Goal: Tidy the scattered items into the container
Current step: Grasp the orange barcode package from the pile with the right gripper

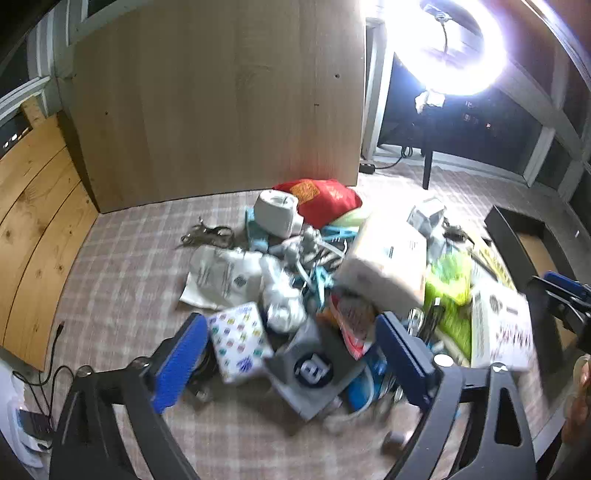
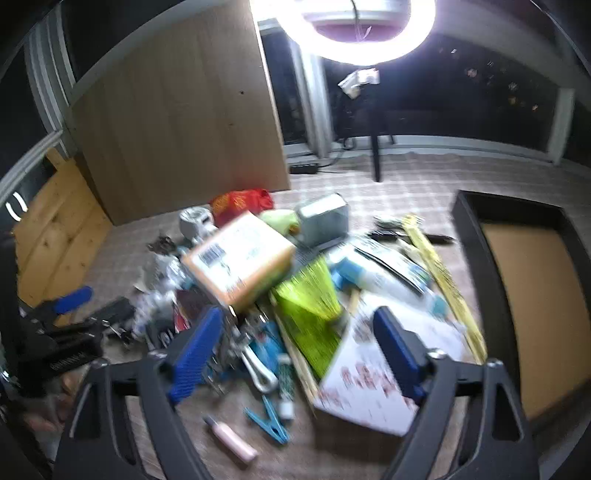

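Observation:
A heap of scattered items lies on the checked carpet: a red pouch (image 1: 319, 201), a white-and-orange box (image 1: 388, 262), a dotted tissue pack (image 1: 238, 341), a grey pouch (image 1: 314, 373), a lime-green packet (image 2: 310, 302) and a flat white box (image 2: 373, 373). The black container (image 2: 469, 236) with a brown floor stands at the right of the heap. My left gripper (image 1: 295, 360) hovers open above the tissue pack and grey pouch. My right gripper (image 2: 301, 354) hangs open over the green packet and white box. Neither holds anything.
A tall wooden panel (image 1: 221, 99) stands behind the heap, with pine boards (image 1: 33, 229) to its left. A bright ring light (image 2: 354, 33) on a stand glares at the back. A pink tube (image 2: 232, 439) and blue clothes peg (image 2: 269, 413) lie near the front.

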Tool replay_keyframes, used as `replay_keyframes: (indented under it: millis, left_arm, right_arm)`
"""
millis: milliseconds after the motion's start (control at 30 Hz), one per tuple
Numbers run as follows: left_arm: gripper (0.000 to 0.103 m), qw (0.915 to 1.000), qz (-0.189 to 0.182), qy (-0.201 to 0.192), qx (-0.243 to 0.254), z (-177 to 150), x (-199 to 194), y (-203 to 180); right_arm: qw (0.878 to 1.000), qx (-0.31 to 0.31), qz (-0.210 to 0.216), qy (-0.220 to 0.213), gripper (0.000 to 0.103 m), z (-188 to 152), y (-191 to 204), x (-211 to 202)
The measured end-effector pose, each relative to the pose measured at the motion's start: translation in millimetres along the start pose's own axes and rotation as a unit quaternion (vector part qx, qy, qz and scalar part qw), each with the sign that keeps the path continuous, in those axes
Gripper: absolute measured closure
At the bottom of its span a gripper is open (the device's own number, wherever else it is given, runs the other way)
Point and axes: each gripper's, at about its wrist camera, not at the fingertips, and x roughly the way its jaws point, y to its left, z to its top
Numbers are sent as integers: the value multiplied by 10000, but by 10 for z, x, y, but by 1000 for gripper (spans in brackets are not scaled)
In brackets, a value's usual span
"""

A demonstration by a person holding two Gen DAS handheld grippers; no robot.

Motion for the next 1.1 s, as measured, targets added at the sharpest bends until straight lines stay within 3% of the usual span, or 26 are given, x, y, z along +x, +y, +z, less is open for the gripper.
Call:
replay_keyframes:
  millis: [167, 233, 333, 533, 633, 700, 933, 1100]
  left_arm:
    - [25, 9989, -299, 296, -206, 375, 273, -113]
    - [37, 9982, -316, 445, -231, 469, 408, -165]
    - [48, 9974, -274, 640, -169, 586, 603, -251]
    - [49, 9911, -683, 1103, -281, 690, 930, -336]
    - [49, 9885, -705, 1312, -247, 703, 1090, -385]
    - [49, 9835, -967, 1493, -334, 706, 1172, -389]
    - [61, 9751, -1361, 1645, -593, 684, 1289, -389]
    - [63, 9719, -1484, 1649, -787, 666, 1250, -358]
  right_arm:
    - [9972, 139, 553, 489, 44, 330, 45, 397]
    - [9963, 65, 579, 625, 49, 382, 94, 553]
    - [9933, 120, 651, 947, 61, 425, 101, 791]
    - [9833, 830, 902, 1346, 64, 409, -74, 1193]
    - [9791, 898, 1037, 1504, 65, 406, -94, 1328]
    - [9760, 958, 1150, 1582, 65, 413, -98, 1381]
    - [9534, 1535, 1807, 1866, 65, 412, -160, 1600]
    - [9480, 1674, 2003, 1822, 65, 411, -135, 1569]
